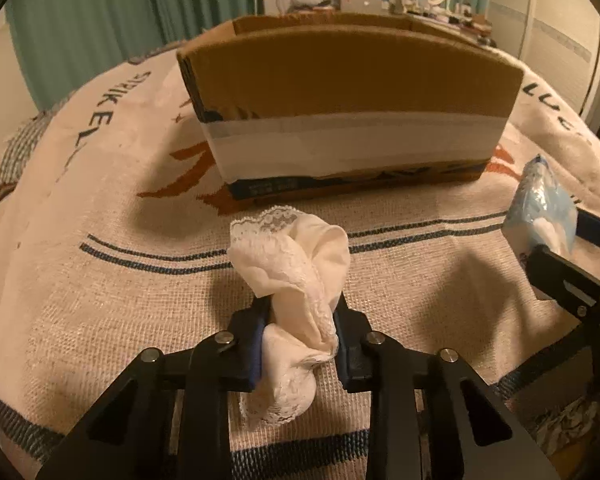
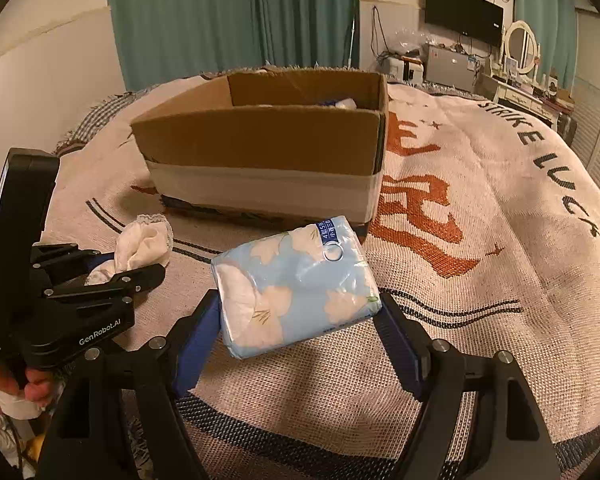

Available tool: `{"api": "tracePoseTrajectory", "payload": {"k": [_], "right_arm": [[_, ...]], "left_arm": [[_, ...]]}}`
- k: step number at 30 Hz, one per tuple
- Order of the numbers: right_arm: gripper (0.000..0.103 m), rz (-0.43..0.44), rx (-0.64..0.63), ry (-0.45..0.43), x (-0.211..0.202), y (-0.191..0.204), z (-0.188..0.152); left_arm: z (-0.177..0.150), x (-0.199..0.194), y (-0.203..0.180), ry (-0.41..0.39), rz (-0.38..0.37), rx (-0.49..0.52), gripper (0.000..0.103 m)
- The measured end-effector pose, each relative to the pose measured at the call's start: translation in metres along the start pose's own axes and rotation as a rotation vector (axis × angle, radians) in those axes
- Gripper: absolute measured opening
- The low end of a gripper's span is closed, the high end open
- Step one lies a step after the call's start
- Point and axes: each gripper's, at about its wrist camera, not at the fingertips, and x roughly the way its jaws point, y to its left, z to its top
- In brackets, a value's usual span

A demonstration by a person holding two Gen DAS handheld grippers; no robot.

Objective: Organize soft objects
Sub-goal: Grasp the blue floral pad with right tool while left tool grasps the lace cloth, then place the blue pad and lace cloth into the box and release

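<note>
My left gripper (image 1: 300, 328) is shut on a white lace-trimmed sock (image 1: 296, 280) and holds it above the blanket, in front of the cardboard box (image 1: 351, 80). The sock (image 2: 142, 246) and the left gripper (image 2: 128, 268) also show at the left of the right wrist view. My right gripper (image 2: 298, 320) is shut on a light blue tissue pack with a floral print (image 2: 296, 284), held just above the blanket in front of the box (image 2: 260, 148). The pack shows at the right edge of the left wrist view (image 1: 539, 208). The box is open on top with some items inside, mostly hidden.
A beige woven blanket (image 2: 479, 220) with orange characters and dark lettering covers the bed. Teal curtains (image 2: 236, 12), a wall TV (image 2: 463, 12) and a cluttered dresser with a round mirror (image 2: 519, 46) stand behind. The person's hand (image 2: 4, 392) grips the left handle.
</note>
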Motion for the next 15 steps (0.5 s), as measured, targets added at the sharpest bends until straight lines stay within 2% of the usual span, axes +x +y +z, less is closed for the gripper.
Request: {"api": "tracePoseTrajectory", "payload": {"k": [8,12,15], "right_arm": [[0.076,-0.004,0.003,-0.068,-0.032,0.004,0.007],[0.076,-0.010,-0.010,-0.140,-0.058,0.004,0.029],[0.076,-0.006,-0.023,-0.183,-0.073,0.002,0.054]], "left_arm": [[0.012,-0.060,-0.015,-0.146,0.027,0.047,0.026],[0.034,-0.086,-0.017,-0.223,0.011,0.072,0.026],[0.056,-0.102,-0.020,-0.284,0.028,0.107,0.026]]}}
